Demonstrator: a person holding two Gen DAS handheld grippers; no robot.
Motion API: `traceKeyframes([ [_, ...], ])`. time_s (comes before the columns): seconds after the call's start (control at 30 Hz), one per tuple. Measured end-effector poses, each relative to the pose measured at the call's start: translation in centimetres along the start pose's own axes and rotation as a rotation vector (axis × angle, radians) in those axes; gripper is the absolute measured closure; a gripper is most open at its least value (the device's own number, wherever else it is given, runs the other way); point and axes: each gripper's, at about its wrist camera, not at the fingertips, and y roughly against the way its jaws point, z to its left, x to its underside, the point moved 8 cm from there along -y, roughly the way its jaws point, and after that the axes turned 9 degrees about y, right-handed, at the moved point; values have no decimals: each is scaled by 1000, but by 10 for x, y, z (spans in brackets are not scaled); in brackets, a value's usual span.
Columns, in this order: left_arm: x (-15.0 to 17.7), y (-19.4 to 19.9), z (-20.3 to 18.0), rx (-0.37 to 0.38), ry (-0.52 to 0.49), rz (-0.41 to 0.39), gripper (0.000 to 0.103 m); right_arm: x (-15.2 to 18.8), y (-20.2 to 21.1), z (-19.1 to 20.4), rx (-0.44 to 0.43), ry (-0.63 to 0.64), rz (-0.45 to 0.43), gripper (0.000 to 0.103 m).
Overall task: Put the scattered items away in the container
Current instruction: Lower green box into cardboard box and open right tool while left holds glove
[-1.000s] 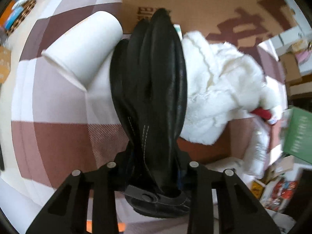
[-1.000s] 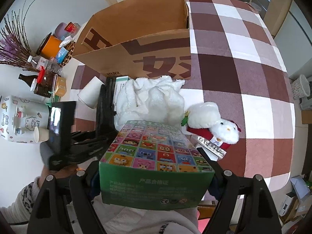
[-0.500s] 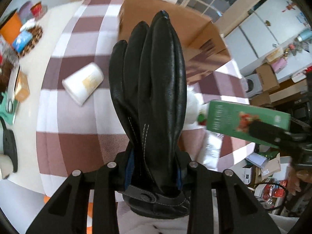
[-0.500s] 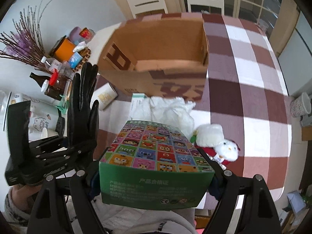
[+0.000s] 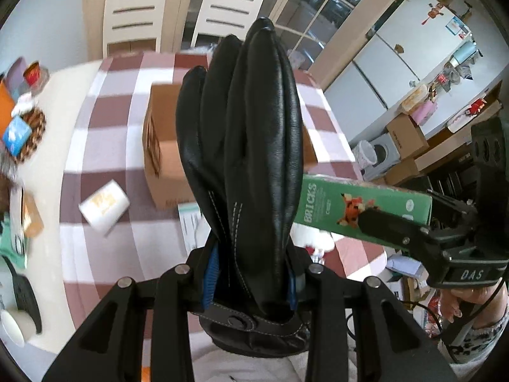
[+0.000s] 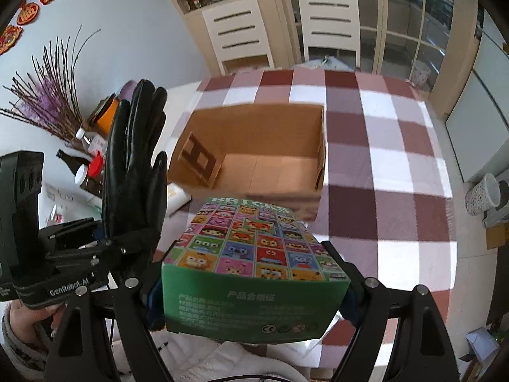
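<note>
My left gripper [image 5: 251, 273] is shut on a black leather glove [image 5: 245, 159] that stands upright between its fingers; the glove also shows in the right wrist view [image 6: 133, 165]. My right gripper [image 6: 254, 289] is shut on a green bricks box [image 6: 254, 254] with a colourful pixel-picture lid; its side shows in the left wrist view [image 5: 359, 207]. Both are held high above the table. The open, empty cardboard box [image 6: 264, 159] stands on the checked tablecloth ahead and below, partly hidden behind the glove in the left wrist view [image 5: 159, 159].
A paper cup [image 5: 105, 207] lies on its side left of the cardboard box. A leaflet [image 5: 191, 222] lies by it. Bottles, a basket and dried twigs [image 6: 47, 108] crowd the table's left edge. Two white chairs [image 6: 327, 25] stand behind the table.
Both grippers have risen well above the table with their loads. The cardboard box now shows from above with its inside open to view. The white fluffy cloth and plush toy have dropped from sight.
</note>
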Motion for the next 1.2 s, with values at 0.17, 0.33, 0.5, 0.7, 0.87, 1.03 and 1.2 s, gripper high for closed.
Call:
traceKeyframes([
  [0.17,-23,-5,-5,2,-19,-3,69,-18,3,-4,9,12,-22,18],
  [0.33,-41,-12,-8,13,-36,3,69,-37,1,-8,14,23,-39,18],
  [0.5,-72,-10,-15,-10,-112,-63,69,-57,-5,-12,14,30,-47,18],
  [0.7,-109,-23,-14,-103,-248,-102,69,-79,-22,-17,11,39,-35,18],
  [0.87,-118,-47,-7,-185,-354,-66,69,-89,-39,-20,23,51,0,18],
  [1.03,-121,-62,-4,-306,-519,-126,69,-93,-54,-25,22,48,33,18],
  [1.2,-116,-80,-10,-394,-670,-165,69,-91,-69,-29,13,100,88,18],
])
